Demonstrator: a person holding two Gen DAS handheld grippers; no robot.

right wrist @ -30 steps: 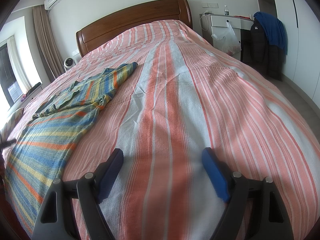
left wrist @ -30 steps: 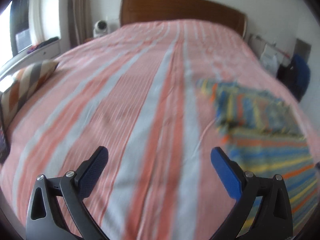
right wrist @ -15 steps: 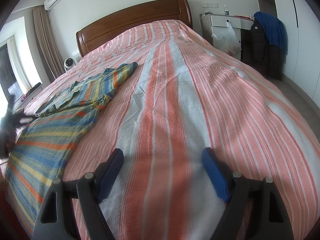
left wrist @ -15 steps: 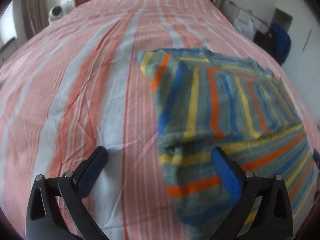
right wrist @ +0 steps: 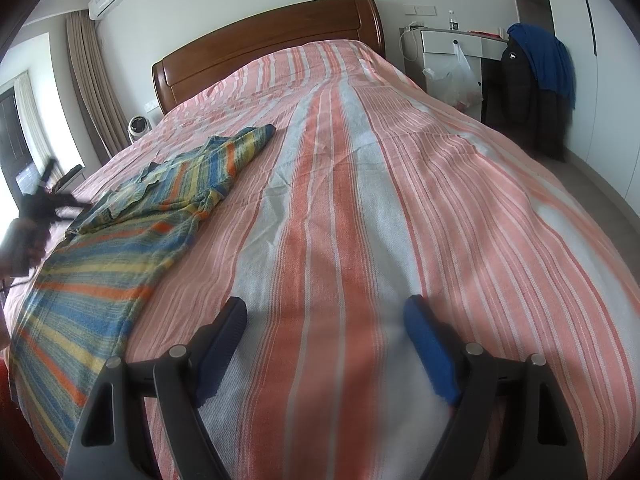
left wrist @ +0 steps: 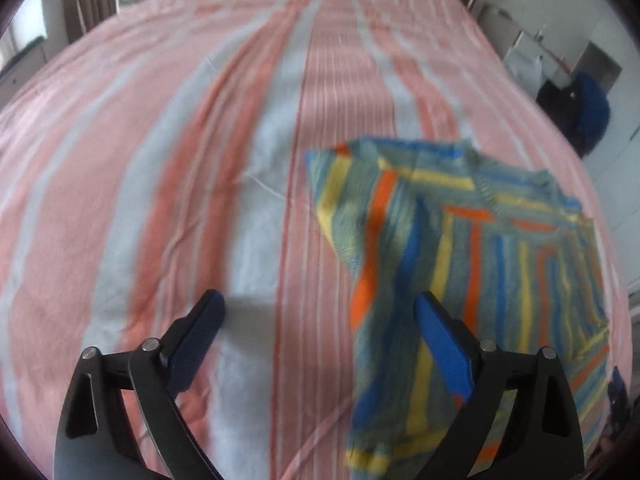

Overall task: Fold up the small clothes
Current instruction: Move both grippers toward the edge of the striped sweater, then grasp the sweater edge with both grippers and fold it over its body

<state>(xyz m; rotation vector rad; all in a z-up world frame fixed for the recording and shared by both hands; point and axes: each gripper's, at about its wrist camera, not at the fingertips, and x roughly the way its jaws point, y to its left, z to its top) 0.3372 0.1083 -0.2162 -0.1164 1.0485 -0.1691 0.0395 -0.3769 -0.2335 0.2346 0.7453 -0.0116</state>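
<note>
The left gripper [left wrist: 320, 344] sits at the bottom of its own view with its jaws wide but closing. We note the left edge of the striped shirt [left wrist: 460, 264] lying between them, not yet pinched; the right blue pad [left wrist: 442, 350] overlaps the cloth in the picture, and blur keeps us from saying whether it touches. The shirt occupies the right half of this view, its sleeve already turned in over the body, so we judge one fold made and the next grasp being set up along this edge.

The right gripper [right wrist: 326, 340] rests at the bottom of its view, jaws spread with nothing but bare bedspread [right wrist: 360, 200] between them. We read this as a waiting posture, kept clear of the work. In this view the shirt lies at left, from mid-frame down to the lower left corner, well apart from the right gripper. A blurred hand [right wrist: 22, 240] with the other tool shows at the left margin beside the shirt.

The wooden headboard [right wrist: 260, 44] stands upper centre. The garment lies flat near the bed's edge, presumably for easy reach.
</note>
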